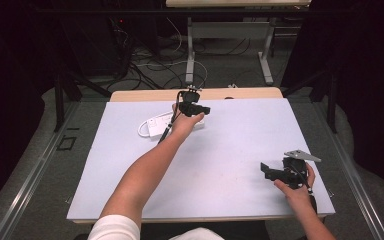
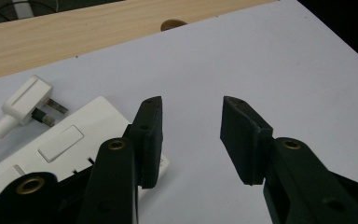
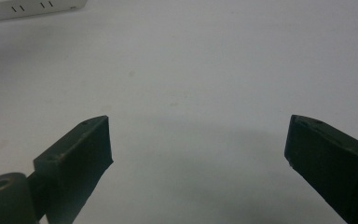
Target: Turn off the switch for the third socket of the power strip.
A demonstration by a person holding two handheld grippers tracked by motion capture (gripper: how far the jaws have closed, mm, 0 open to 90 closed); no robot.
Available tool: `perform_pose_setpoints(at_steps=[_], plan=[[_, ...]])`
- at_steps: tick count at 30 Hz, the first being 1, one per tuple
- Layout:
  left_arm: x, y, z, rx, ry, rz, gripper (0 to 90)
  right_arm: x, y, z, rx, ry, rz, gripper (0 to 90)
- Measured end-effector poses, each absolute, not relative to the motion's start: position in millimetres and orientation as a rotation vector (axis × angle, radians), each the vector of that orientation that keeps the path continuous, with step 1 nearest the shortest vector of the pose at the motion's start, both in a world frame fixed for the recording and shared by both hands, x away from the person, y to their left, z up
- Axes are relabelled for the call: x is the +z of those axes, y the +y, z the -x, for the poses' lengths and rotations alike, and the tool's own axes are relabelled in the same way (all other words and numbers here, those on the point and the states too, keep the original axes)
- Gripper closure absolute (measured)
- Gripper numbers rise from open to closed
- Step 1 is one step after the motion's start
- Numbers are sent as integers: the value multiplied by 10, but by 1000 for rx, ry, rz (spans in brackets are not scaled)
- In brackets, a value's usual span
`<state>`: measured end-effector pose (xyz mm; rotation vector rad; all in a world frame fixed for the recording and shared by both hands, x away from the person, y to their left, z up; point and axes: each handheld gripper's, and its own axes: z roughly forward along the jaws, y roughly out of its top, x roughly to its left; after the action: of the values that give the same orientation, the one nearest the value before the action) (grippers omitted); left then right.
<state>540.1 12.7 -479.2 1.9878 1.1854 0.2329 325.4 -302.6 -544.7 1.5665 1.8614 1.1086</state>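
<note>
Left claw [image 2: 191,135] hangs part-open over the right end of the white power strip [image 2: 70,149] — nothing between its jaws. The strip lies flat at the far-left of the surface [image 1: 240,135], its plug [image 2: 28,98] just beside it. Right claw [image 3: 198,154] — wide, holding nothing, low over bare surface.

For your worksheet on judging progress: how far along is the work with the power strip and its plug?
Looks done: the plug lies loose on the white mat, beside the power strip, not in a socket. In hand: nothing; the left tool stands open with an empty gap, beside the strip. The right tool is open over bare mat. Left: whatever handling remains; neither tool grips anything.
</note>
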Motion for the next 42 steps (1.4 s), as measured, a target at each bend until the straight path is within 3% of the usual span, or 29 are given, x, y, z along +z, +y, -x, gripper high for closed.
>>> perform_pose_setpoints(at_steps=[14,25,42], plan=[[-4647,76,-5160,139,1147,-1997,487,-5433,-3044,-3251,1128,1865,-1553,65],[-4537,123,-4986,145,1103,-2035,414,-5424,-3066,-3250,1166,1856,-1588,66],[-4482,290,-4699,118,1035,-2099,387,-5432,-3086,-3254,1154,1851,-1585,68]])
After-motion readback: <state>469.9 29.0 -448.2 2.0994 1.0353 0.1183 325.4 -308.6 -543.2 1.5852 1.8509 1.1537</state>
